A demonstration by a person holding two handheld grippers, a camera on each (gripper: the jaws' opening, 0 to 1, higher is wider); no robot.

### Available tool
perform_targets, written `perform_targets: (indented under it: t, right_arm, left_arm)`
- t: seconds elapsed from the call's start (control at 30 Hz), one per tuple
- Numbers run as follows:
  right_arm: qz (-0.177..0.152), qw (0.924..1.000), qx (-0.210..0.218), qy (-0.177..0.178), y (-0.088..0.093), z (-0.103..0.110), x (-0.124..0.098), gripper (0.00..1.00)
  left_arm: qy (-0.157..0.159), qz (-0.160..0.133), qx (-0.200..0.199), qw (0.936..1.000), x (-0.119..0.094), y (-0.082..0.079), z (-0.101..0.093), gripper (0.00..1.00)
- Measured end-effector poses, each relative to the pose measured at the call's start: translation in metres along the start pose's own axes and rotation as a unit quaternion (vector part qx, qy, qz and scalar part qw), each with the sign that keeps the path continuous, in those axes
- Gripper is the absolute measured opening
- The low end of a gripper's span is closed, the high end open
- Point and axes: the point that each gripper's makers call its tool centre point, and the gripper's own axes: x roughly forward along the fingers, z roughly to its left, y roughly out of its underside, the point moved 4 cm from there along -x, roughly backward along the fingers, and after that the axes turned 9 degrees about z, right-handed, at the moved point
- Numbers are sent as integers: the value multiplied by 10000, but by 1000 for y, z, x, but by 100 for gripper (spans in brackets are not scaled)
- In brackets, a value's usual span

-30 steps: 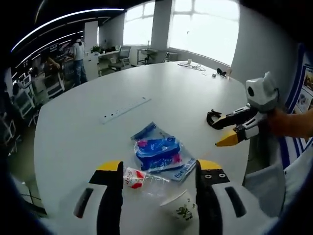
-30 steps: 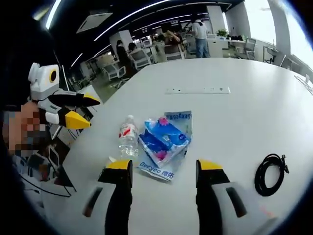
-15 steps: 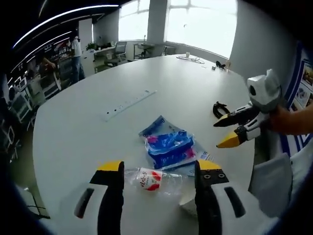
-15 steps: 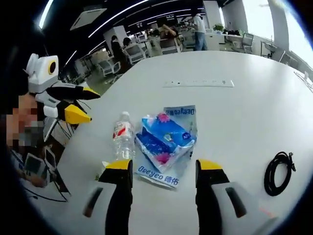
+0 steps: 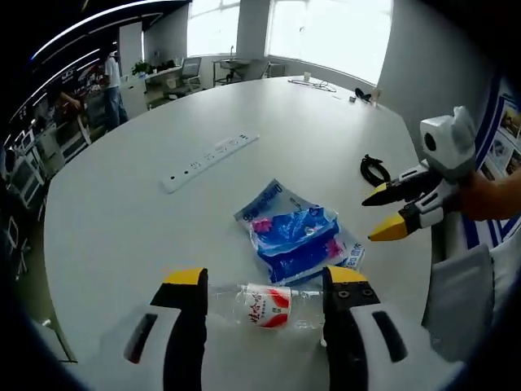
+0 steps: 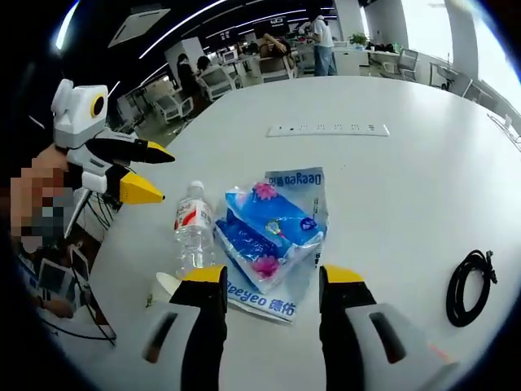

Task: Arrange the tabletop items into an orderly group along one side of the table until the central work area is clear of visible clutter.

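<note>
**Tabletop items, still loose at the middle of the table**

Tabletop items: a water bottle (image 5: 262, 305), a blue tissue pack (image 5: 295, 243) inside a clear printed bag (image 6: 295, 303), a coiled black cable (image 6: 467, 286), a white power strip (image 5: 210, 152) and a paper cup (image 6: 165, 283). Judged from their positions, none has yet been gathered to one side: bottle and tissue pack sit near the centre of the white table (image 5: 122, 220), so the central area remains cluttered and most of the task appears left to do.

Left gripper view: the left gripper (image 5: 264, 283) rises from the bottom of the frame, jaws set wide with the bottle between their yellow tips; whether they touch it cannot be told. The bottle lies on its side, long axis running left to right across the frame; which end carries the cap is not clear here. The tissue pack lies just above it, long axis slanting from upper left to lower right. The right gripper (image 5: 389, 213) enters from the right edge, jaws parted and empty, with the cable at upper right beyond it.

Right gripper view: the right gripper (image 6: 273, 277) stands wide over the bag's lower edge, holding nothing. The bottle, left of centre, points its cap toward the top of the frame; the cup lies at lower left, the cable at lower right, the power strip at upper centre.
</note>
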Motion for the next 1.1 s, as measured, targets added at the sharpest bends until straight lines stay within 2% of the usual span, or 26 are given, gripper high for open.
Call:
perform_targets:
  t: [0.73, 1.1]
  right_arm:
    - [244, 9995, 210, 54, 6, -5, 33, 33]
    - [358, 9989, 300, 70, 10, -5, 43, 28]
  left_arm:
    - [311, 407, 281, 9983, 50, -6, 13, 48]
    - [460, 607, 447, 9961, 68, -4, 13, 31]
